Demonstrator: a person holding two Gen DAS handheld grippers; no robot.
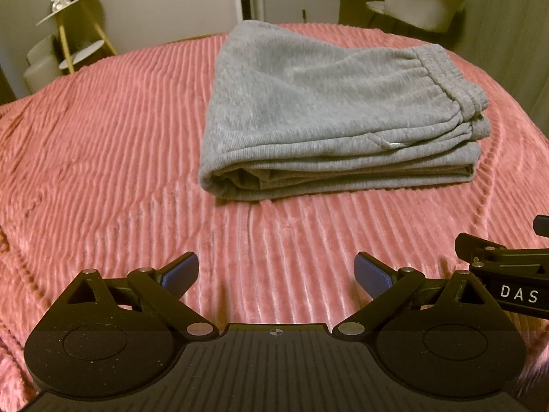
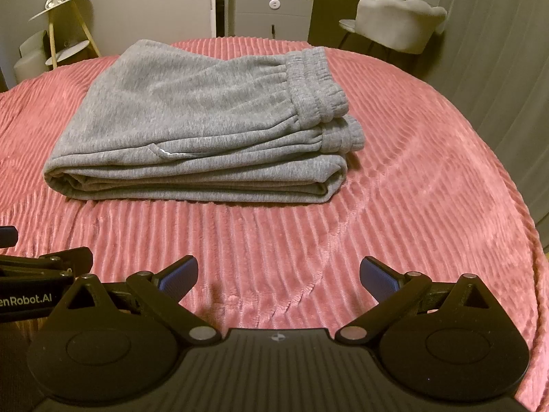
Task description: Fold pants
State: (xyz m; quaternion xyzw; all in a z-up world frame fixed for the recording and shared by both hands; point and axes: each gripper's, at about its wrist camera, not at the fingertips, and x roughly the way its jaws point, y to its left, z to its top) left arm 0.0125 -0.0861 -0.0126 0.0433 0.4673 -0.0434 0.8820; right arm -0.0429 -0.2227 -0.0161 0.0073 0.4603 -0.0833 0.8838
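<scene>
Grey sweatpants (image 1: 308,110) (image 2: 192,130) lie folded in a thick stack on the pink ribbed bedspread (image 1: 103,144) (image 2: 411,206), with the elastic waistband on the right end and folded edges facing me. My left gripper (image 1: 276,274) hovers open over bare bedspread, well short of the pants' near edge. My right gripper (image 2: 278,276) is also open and holds nothing, just as far back from the stack. Each gripper's side shows at the edge of the other's view.
Beyond the bed stand a gold shelf stand (image 1: 79,34) at left, a grey cabinet (image 2: 274,13) at the back, and a pale upholstered chair (image 2: 398,20) at right. Bedspread stretches wide on both sides of the pants.
</scene>
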